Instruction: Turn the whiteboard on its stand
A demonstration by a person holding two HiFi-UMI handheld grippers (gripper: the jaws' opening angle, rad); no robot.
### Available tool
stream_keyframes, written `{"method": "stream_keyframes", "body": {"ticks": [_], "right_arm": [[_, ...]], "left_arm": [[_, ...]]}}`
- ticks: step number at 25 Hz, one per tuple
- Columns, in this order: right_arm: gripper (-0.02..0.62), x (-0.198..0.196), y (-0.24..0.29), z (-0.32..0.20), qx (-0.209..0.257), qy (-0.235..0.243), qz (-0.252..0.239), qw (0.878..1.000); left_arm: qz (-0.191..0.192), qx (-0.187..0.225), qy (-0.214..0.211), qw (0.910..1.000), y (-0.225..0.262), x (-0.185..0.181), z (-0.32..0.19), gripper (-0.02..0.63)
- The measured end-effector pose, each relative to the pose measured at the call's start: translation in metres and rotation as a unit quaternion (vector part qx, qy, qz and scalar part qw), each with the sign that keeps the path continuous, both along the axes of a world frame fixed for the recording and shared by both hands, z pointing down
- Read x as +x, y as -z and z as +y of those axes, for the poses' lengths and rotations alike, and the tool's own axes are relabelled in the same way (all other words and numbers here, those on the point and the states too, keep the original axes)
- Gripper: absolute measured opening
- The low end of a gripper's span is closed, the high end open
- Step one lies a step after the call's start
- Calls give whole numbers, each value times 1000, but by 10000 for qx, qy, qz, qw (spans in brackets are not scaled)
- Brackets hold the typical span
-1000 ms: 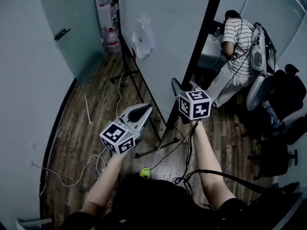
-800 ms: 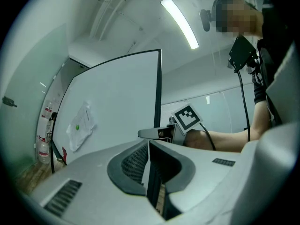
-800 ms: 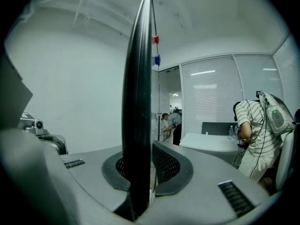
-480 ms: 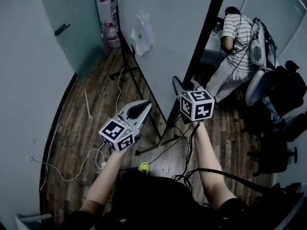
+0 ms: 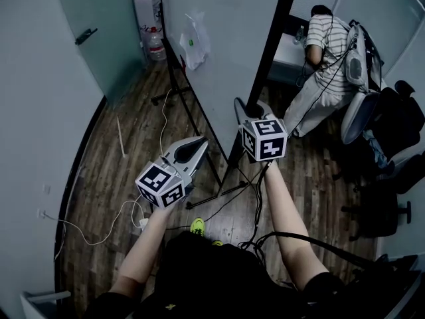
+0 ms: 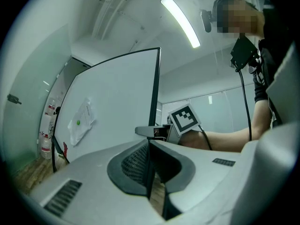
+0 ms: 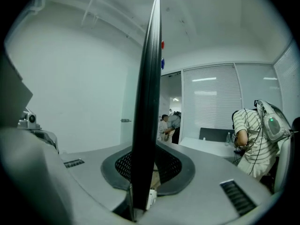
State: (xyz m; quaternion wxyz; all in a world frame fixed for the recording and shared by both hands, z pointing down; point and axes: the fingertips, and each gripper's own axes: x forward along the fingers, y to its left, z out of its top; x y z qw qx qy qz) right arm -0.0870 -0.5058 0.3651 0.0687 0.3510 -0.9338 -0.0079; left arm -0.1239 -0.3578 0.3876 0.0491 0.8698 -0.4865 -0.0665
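Shows the whiteboard (image 5: pixel 226 52) upright on its black stand (image 5: pixel 174 85), running from centre toward twelve o'clock in the head view, its dark near edge caught between the narrow jaws of the right gripper (image 5: pixel 249 107), jaws just easing apart around that edge. Places the left gripper (image 5: pixel 201 145) at eight o'clock of the right one, near the board but clear of it, jaws pressed together on nothing. Includes a plastic bag (image 5: pixel 192 42) hanging on the board face, water bottles (image 5: pixel 154 45) at eleven o'clock on the wooden floor (image 5: pixel 133 145), and a seated person (image 5: pixel 325 45) at two o'clock.
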Motion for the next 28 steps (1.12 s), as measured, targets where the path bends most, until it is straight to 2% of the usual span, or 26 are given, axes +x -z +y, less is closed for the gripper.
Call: {"method": "stream_keyframes", "body": {"ticks": [3, 13, 21, 28], "right_arm": [[81, 11, -7, 10, -39, -42, -34, 10000], [84, 47, -20, 60, -325, 105, -355, 9988], [64, 70, -30, 82, -597, 59, -620, 9963], [48, 75, -34, 106, -646, 109, -551, 9963]], "left_arm": [[-50, 27, 4, 10000, 3, 9, 4, 6], [-187, -34, 13, 9998, 10, 39, 24, 6], [-153, -113, -35, 9998, 6, 52, 40, 6], [-74, -31, -161, 9998, 11, 62, 63, 6]]}}
